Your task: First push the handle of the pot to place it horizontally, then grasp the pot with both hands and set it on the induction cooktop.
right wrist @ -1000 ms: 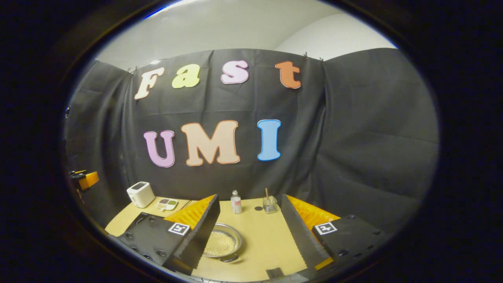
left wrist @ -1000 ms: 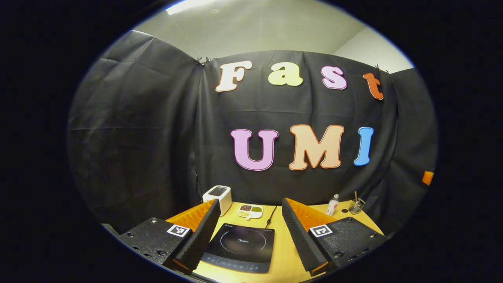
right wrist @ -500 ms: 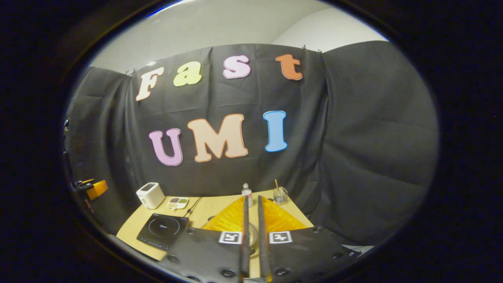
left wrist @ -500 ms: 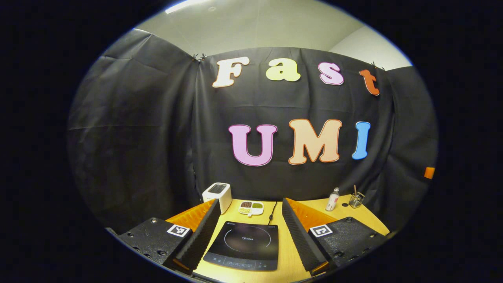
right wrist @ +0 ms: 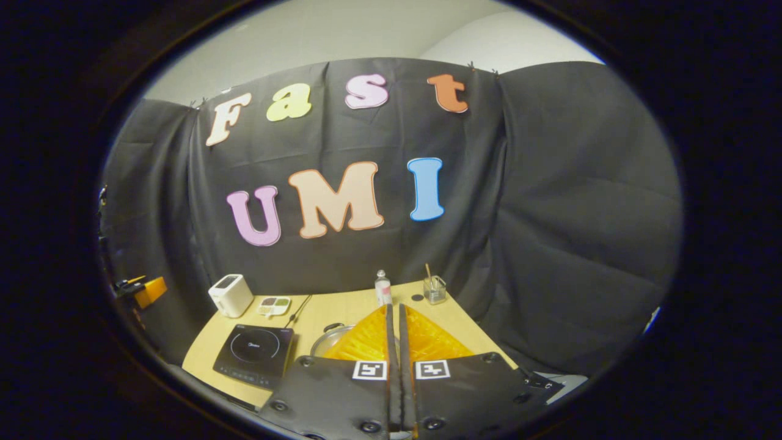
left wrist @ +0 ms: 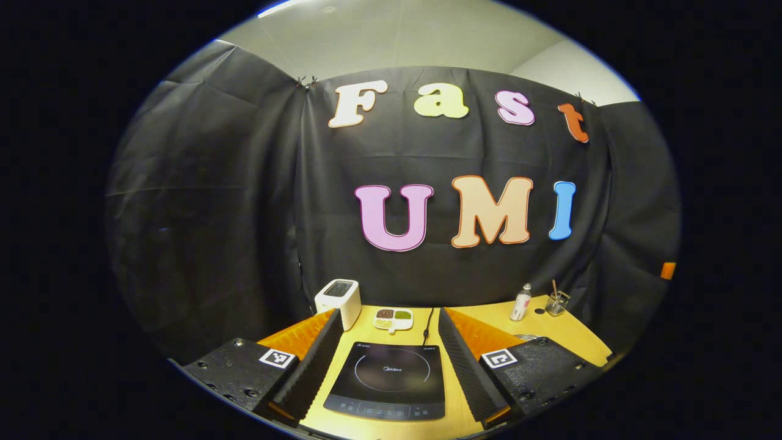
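The steel pot point(right wrist: 325, 340) stands on the wooden table right of the black induction cooktop point(right wrist: 253, 355). In the right gripper view only its rim and a dark handle stub show, the rest hidden behind my fingers. My right gripper point(right wrist: 394, 307) hovers above and in front of the pot, its orange-backed fingers shut together with nothing between them. In the left gripper view my left gripper point(left wrist: 389, 313) is open and holds nothing. The cooktop point(left wrist: 387, 379) lies flat and bare between its two fingers point(left wrist: 311, 357).
A white toaster point(left wrist: 338, 300) and a small divided dish point(left wrist: 394, 318) stand behind the cooktop, whose cord point(left wrist: 427, 324) runs back. A small bottle point(right wrist: 383, 288) and a glass with a stick point(right wrist: 434, 290) stand at the table's far right.
My right gripper went from open to shut and drew up and back, so the pot moved from between its fingers to behind them. The left gripper shifted only slightly over the cooktop.
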Available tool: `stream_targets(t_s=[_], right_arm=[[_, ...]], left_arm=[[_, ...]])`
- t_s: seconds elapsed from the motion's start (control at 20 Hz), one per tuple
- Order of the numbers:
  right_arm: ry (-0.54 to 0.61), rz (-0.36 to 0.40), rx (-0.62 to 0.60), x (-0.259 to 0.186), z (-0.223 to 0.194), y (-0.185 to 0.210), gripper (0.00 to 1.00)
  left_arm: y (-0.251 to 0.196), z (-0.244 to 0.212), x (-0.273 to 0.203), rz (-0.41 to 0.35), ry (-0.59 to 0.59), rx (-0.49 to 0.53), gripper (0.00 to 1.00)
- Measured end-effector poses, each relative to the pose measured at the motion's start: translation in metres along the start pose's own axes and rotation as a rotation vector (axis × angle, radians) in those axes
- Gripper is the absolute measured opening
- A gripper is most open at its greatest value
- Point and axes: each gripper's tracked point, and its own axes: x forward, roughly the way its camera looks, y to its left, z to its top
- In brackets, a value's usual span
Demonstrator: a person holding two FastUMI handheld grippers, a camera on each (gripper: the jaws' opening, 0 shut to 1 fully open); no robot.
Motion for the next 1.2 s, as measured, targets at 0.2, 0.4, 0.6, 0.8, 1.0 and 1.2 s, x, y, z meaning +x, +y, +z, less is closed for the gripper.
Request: stream_targets(t_s=[0.2,0.4,0.6,0.8,1.0,1.2], right_arm=[[0.133,0.032,0.023,0.020,-0.043,0.010,0.03],[0.333,0.062,0.050,0.049,-0.115,0.019,0.03],[0.560,0.114,0.134,0.069,-0.188,0.030,0.03],[0.761,0.161,0.200,0.084,-0.246,0.041,0.03],[0.926,0.202,0.261,0.098,-0.290,0.049,0.03],[1.069,0.252,0.250,0.102,-0.327,0.057,0.00]], left_arm=[[0.000,-0.007,0.009,0.006,0.016,0.003,0.92],[-0.005,-0.011,0.020,0.016,0.020,0.018,0.92],[-0.007,-0.021,0.037,0.066,0.062,-0.010,0.92],[-0.006,-0.028,0.058,0.130,0.094,-0.005,0.99],[-0.009,-0.033,0.075,0.192,0.126,0.002,0.96],[-0.020,-0.036,0.088,0.236,0.146,-0.001,0.92]])
